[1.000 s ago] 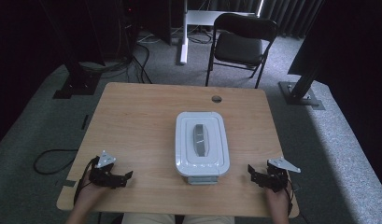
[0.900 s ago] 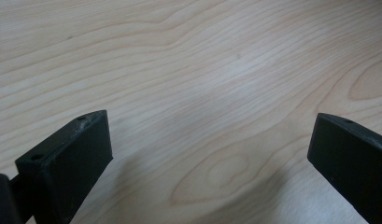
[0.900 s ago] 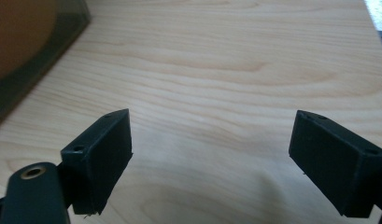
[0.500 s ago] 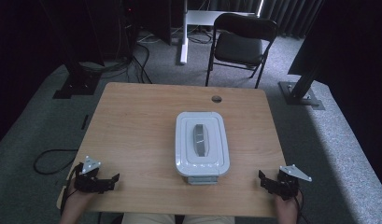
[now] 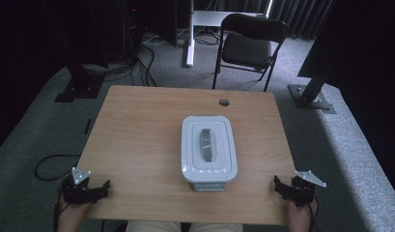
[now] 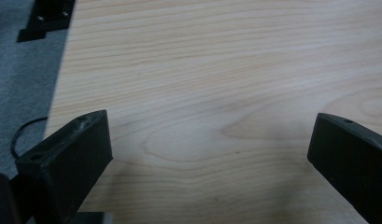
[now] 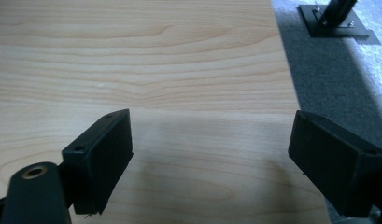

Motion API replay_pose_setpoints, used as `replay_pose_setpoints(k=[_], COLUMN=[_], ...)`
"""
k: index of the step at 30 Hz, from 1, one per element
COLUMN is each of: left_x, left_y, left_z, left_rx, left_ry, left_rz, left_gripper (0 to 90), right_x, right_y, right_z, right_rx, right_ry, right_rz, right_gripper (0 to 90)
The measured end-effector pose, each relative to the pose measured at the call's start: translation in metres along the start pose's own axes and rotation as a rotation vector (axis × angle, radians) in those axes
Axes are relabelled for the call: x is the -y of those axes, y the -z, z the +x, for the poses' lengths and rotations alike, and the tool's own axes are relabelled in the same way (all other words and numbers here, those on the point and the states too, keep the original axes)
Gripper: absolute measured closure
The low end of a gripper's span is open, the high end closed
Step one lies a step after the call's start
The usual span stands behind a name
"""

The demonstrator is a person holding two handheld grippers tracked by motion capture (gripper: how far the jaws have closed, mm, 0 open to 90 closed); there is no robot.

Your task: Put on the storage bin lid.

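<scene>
Both grippers, left gripper (image 5: pixel 91 190) and right gripper (image 5: pixel 288 187), wait well either side of the lidded white box (image 5: pixel 208 149) at the worktop's (image 5: pixel 137 135) near edge, jaws spread wide, seemingly readying an approach.

Black folding chair (image 5: pixel 250 46) stands at the top centre, on grey carpet (image 5: pixel 359 159). Left of it, a white desk leg (image 5: pixel 189 36). Dark stand bases sit upper left (image 5: pixel 79 89) and at the right (image 5: pixel 312 96). Black cables (image 5: pixel 137 63) trail across the floor, one loop (image 5: pixel 48 164) lower left.
</scene>
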State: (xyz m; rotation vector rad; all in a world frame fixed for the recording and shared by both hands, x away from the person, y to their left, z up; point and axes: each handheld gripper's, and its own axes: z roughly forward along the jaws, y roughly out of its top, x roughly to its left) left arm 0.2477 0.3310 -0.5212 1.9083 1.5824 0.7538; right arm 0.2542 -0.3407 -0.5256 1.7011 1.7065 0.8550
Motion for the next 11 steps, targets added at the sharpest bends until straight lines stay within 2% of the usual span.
replay_pose_setpoints(k=[2,4,9,11], left_x=[0.0009,0.0017,0.0021,0.0025], left_y=[-0.001,-0.0008,-0.0017,-0.0018], left_z=[0.0009,0.0011,0.0017,0.0018], left_rx=[-0.023,-0.021,-0.023,-0.02], left_ry=[-0.001,0.012,0.014,0.014], left_rz=[0.001,-0.01,-0.002,-0.004], left_gripper=[0.5,0.5,0.5,0.5], right_x=[-0.001,-0.0015,-0.0018,-0.0024], right_y=[-0.0014,-0.002,-0.0024,-0.0038], right_z=[-0.0014,-0.0022,-0.0037,-0.0043], right_rx=[0.021,0.032,0.047,0.067], right_ry=[-0.005,-0.011,-0.027,-0.041], right_rz=[0.003,0.006,0.005,0.017], right_gripper=[13.6,13.8,13.8,13.8])
